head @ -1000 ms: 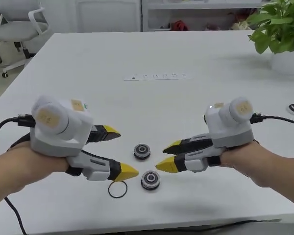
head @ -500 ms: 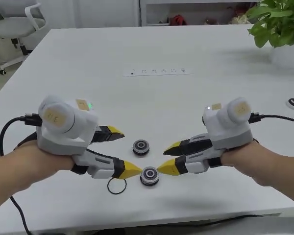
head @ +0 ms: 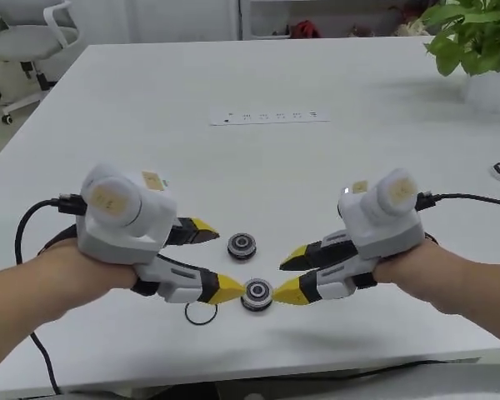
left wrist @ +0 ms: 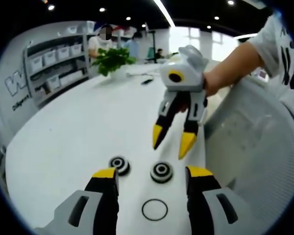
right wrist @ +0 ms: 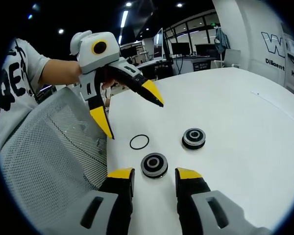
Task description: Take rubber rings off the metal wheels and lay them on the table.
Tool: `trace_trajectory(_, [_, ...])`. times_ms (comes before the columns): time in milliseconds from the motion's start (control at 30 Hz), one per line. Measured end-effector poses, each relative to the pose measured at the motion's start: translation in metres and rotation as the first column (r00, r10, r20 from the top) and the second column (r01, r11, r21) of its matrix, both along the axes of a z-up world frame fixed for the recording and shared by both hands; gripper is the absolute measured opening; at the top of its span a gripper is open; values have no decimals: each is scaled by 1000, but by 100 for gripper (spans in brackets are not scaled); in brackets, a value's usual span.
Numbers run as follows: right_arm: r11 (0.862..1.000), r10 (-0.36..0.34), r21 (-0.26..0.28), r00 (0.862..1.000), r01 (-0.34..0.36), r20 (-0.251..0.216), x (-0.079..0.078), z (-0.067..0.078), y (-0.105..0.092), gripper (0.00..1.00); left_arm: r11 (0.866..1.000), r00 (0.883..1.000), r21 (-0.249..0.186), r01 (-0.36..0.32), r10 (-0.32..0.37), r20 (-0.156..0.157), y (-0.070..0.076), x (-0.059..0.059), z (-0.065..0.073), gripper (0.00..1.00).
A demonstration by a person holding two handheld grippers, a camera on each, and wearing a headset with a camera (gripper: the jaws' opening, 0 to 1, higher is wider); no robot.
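Two metal wheels and one loose rubber ring on the white table (head: 333, 75); landmark taken as the near wheel (head: 257, 292), the one closer to the person. The far wheel (head: 242, 245) sits near it on the side away from the person, apart from it, untouched. The loose rubber ring (head: 201, 313) lies flat on the table close to the near wheel, on the left gripper's side and a little toward the person, touching neither wheel. So one ring counts as off and laid down. Both wheels show a dark outer band in the gripper views, which reads as rings still seated, though whether each band is a ring or part of the wheel cannot be told for sure. Judged progress: early to middle, with at least the two wheels left to strip. The left gripper (head: 221, 262) has its jaws spread wide, holding nothing; its lower yellow tip is just beside the near wheel on the left. The right gripper (head: 285, 277) is also parted and empty, its lower tip just beside the near wheel on the right. Whether either tip touches the wheel cannot be made out. In each gripper view the near wheel lies just ahead of the gap between that gripper's own jaws. Step in hand looks like bracketing the near wheel from both sides before working its ring off.
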State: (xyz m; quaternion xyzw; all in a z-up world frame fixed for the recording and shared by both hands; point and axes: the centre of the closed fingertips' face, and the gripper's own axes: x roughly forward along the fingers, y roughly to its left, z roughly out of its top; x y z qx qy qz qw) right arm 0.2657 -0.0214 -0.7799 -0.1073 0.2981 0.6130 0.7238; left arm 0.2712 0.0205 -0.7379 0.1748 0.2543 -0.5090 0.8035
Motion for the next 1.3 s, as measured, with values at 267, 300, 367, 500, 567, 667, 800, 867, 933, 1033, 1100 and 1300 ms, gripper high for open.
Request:
trace_trajectory(267, [1000, 23, -21, 1000, -23, -1, -2, -7, 2, 29, 1000, 1000, 7, 9, -9, -13, -3, 1, -8, 54])
trace_trajectory(300, [999, 26, -23, 1000, -26, -1, -3, -7, 2, 29, 1000, 1000, 8, 11, -11, -14, -4, 1, -9, 54])
trace_trajectory(367, [999, 31, -26, 1000, -31, -2, -3, -9, 2, 28, 1000, 1000, 10, 16, -16, -16, -5, 1, -10, 54])
trace_trajectory(500, [999, 39, -31, 999, -39, -4, -4, -12, 3, 27, 1000, 999, 12, 25, -24, -21, -9, 0, -12, 52])
trace_trajectory(567, [998, 44, -35, 999, -44, -7, -4, -13, 4, 27, 999, 999, 14, 30, -30, -24, -10, 0, -14, 52])
trace_trajectory(667, [998, 47, -37, 999, -48, -9, -4, -15, 5, 27, 999, 999, 16, 35, -34, -29, -11, 1, -17, 50])
trace_trajectory(800, [998, 50, -39, 999, -50, -11, -4, -17, 5, 26, 999, 999, 18, 42, -41, -35, -14, 0, -20, 49])
trace_trajectory(867, [998, 51, -39, 999, -51, -12, -4, -18, 5, 26, 999, 998, 20, 45, -44, -39, -15, 0, -21, 49])
trace_trajectory(933, [998, 51, -38, 999, -52, -13, -3, -18, 5, 25, 999, 998, 22, 48, -47, -43, -16, -1, -23, 48])
trace_trajectory(1033, [998, 56, -39, 998, -57, -16, -4, -20, 6, 25, 998, 998, 24, 50, -49, -46, -17, -1, -24, 47])
trace_trajectory(1100, [997, 59, -39, 998, -60, -17, -5, -21, 7, 24, 998, 998, 24, 51, -50, -48, -17, -1, -25, 46])
trace_trajectory(1300, [997, 69, -42, 997, -69, -18, -5, -23, 10, 23, 998, 997, 31, 58, -56, -58, -19, -2, -31, 44])
